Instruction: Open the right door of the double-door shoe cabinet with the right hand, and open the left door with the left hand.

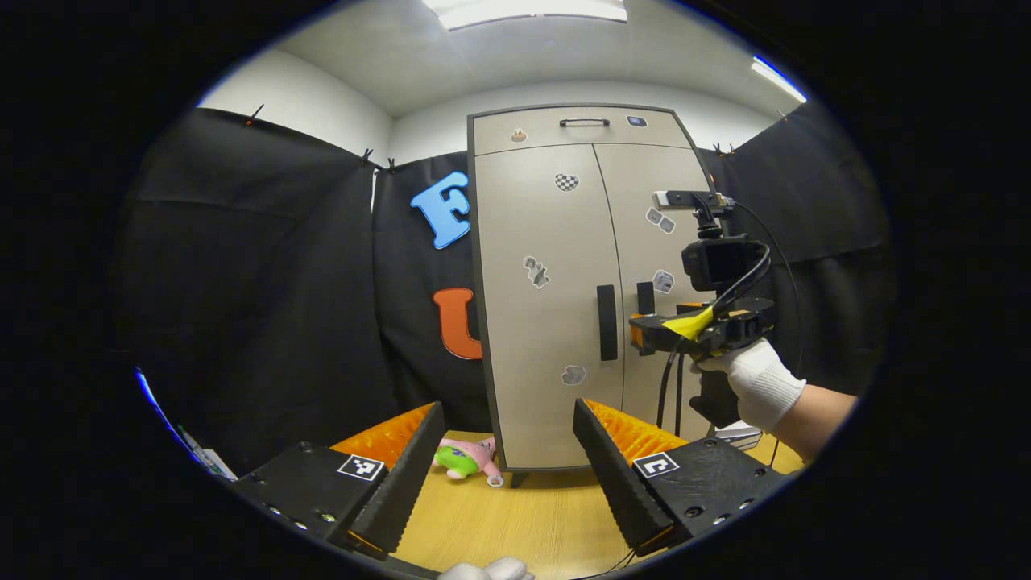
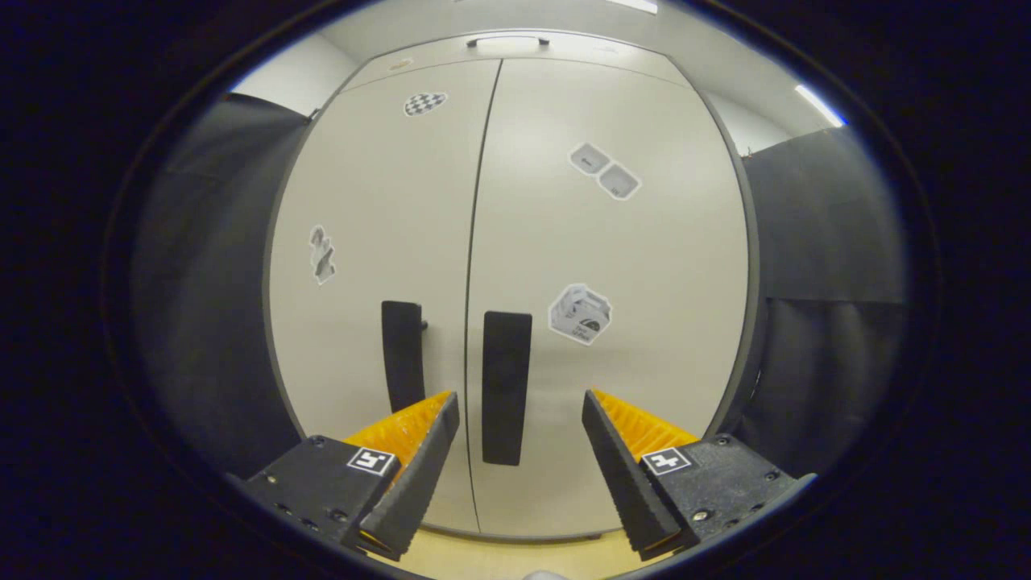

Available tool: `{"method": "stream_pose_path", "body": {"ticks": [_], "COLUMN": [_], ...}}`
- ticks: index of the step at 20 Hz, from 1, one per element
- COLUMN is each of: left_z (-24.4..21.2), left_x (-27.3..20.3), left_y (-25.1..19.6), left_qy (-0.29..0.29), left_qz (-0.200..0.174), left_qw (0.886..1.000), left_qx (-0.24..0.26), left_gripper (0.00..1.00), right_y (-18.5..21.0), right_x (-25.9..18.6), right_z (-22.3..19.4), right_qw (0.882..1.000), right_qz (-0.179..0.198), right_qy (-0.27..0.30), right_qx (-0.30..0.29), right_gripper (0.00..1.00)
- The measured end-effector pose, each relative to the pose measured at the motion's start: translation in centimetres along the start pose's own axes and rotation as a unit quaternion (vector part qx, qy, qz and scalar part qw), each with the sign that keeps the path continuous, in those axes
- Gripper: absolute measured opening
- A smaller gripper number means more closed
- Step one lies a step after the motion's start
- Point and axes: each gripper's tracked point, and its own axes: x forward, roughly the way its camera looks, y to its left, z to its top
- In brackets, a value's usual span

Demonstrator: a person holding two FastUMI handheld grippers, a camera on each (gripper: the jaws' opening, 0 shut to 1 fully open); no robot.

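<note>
Closing in w/ right hand-held gripper, fingers apart; centre on right door's black vertical bar handle, then clamp & pull.

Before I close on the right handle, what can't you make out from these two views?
- Inside of the tall beige double-door shoe cabinet: hidden behind both shut doors, in both views.
- Right gripper tips: in the left gripper view, too small to tell whether they touch the black vertical right door handle.
- Pink and green plush toy: partly behind the left gripper's finger.
- Small stickers on the doors: too blurred to identify.
</note>
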Motion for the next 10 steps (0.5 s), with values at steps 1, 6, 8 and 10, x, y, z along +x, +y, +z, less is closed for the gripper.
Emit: {"method": "stream_pose_path", "body": {"ticks": [1,6,8,10], "left_z": [0.1,0.4,0.6,0.5], "left_x": [0.1,0.7,0.7,0.6], "left_y": [0.5,2.4,2.9,3.6], "left_qy": [0.000,-0.002,-0.003,-0.003], "left_qz": [0.008,0.027,0.033,0.039], "left_qw": [1.000,1.000,0.999,0.999], "left_qx": [0.004,-0.003,-0.003,-0.003], "left_gripper": [0.96,0.96,0.96,0.96], "right_y": [0.2,0.2,0.5,1.1], "right_x": [0.8,2.6,3.0,3.3], "right_z": [0.1,-0.6,-1.1,-1.5], "right_qw": [1.000,0.999,0.999,0.998], "right_qz": [0.001,0.000,0.003,0.013], "right_qy": [0.006,0.028,0.040,0.046], "right_qx": [0.008,0.017,0.026,0.038], "right_gripper": [0.95,0.72,0.57,0.49]}}
